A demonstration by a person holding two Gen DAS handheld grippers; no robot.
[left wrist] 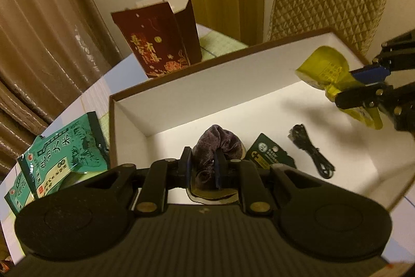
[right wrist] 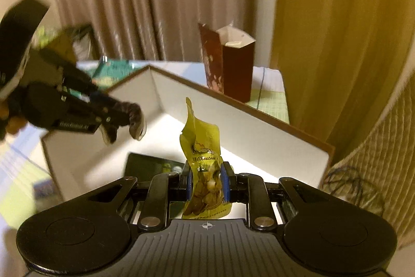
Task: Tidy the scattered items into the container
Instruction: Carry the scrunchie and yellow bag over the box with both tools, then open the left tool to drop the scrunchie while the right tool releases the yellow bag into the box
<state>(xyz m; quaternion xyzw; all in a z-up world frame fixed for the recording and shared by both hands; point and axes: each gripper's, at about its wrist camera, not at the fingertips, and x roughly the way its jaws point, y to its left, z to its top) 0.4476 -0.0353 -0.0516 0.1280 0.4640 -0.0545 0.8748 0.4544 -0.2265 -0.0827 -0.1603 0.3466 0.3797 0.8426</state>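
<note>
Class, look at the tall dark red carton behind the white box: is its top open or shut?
Open. The dark red carton stands upright with its top flaps raised, and the right wrist view shows its pale inner walls.

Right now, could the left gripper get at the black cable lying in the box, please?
Probably not yet: the left gripper is shut on a purple slipper. The black cable itself lies uncovered in the box.

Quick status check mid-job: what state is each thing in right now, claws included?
Left claw: shut on purple cloth, over the box.
Right claw: shut on yellow snack pouch, over the box.
White box: open.
Black cable: lying in the box.
Dark packet: lying in the box.
Red carton: upright, top open.
Green bag: outside the box.
</note>
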